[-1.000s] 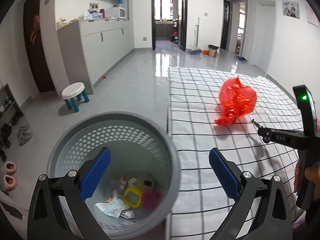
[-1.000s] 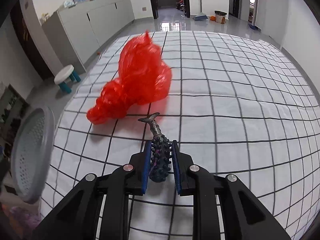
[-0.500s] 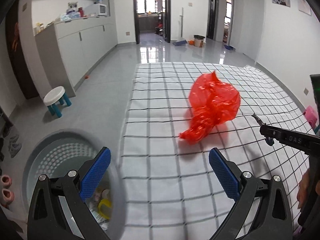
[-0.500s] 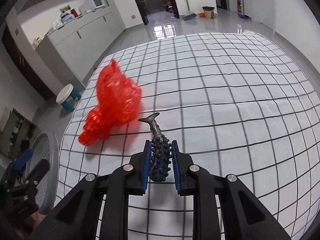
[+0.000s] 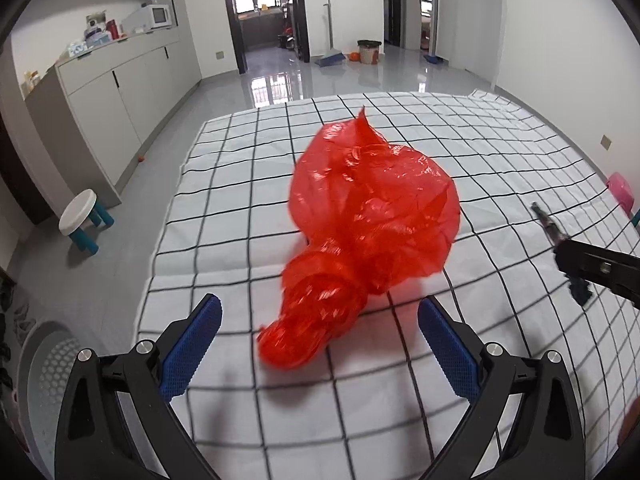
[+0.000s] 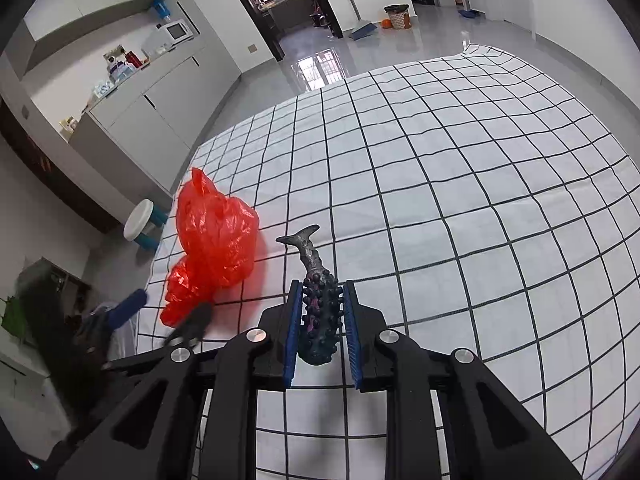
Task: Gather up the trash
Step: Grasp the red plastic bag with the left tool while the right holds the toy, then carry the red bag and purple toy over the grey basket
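Observation:
A crumpled red plastic bag (image 5: 372, 224) lies on the white checked bed sheet (image 5: 240, 240). My left gripper (image 5: 320, 320) is open just above the bag's narrow near end, which shows between the two blue pads without touching them. In the right wrist view the bag (image 6: 216, 240) sits at the left, with the left gripper (image 6: 164, 312) blurred beside its lower end. My right gripper (image 6: 320, 292) is shut on a dark bumpy fish-shaped toy (image 6: 320, 320), tail pointing forward, held over the sheet. In the left wrist view the right gripper (image 5: 580, 268) is to the right of the bag.
A grey perforated basket (image 5: 44, 368) stands on the floor off the bed's near left corner. A small white stool (image 5: 82, 212) with blue legs stands beside the grey cabinets (image 5: 112, 92). A pink object (image 5: 620, 196) lies past the bed's right edge.
My left gripper has swung from above the basket to the right over the bed, up to the red bag, staying open. My right gripper has shifted and rolled a little, still gripping the toy.

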{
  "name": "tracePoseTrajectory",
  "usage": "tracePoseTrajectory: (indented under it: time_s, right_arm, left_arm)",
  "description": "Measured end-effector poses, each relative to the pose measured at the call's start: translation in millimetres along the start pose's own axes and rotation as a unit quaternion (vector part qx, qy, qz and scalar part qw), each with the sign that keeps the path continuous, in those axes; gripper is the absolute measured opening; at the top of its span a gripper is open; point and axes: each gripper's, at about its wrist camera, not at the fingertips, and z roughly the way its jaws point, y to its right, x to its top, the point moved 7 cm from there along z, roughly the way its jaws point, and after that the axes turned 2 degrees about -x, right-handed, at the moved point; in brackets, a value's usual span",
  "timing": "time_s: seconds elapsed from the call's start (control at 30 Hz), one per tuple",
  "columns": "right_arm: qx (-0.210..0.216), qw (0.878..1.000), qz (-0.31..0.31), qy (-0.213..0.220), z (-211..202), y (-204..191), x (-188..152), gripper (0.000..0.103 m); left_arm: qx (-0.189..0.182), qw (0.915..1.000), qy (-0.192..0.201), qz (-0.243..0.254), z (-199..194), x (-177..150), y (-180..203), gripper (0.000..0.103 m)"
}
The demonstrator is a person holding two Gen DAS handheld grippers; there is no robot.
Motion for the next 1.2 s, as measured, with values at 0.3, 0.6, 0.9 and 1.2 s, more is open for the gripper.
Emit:
tracePoseTrajectory:
  time_s: [0.3,0.6,0.9,1.2]
  right_arm:
    - [0.003,1.000,-0.004,-0.003,-1,-4,-1,0.020]
    - [0.010,1.000,-0.022,-0.001,-7,-23,-4,0.020]
    - [0.059,0.997,-0.031,-0.025,-9,-64,-19,0.020]
    - [0.081,0.993,-0.080,-0.016,-20,-144,-29,0.020]
  left_arm:
    - [-0.021,0.9996,-0.017,-0.003,12,-2,1,0.041]
    - [-0.013,0.9997,0.009,-0.018,-36,-14,-16,0.037]
    - [0.029,0.9975,0.038,-0.053,-105,-31,-76,0.037]
    - [0.082,0.9913,0.053,-0.089,-160,-61,-155,0.037]
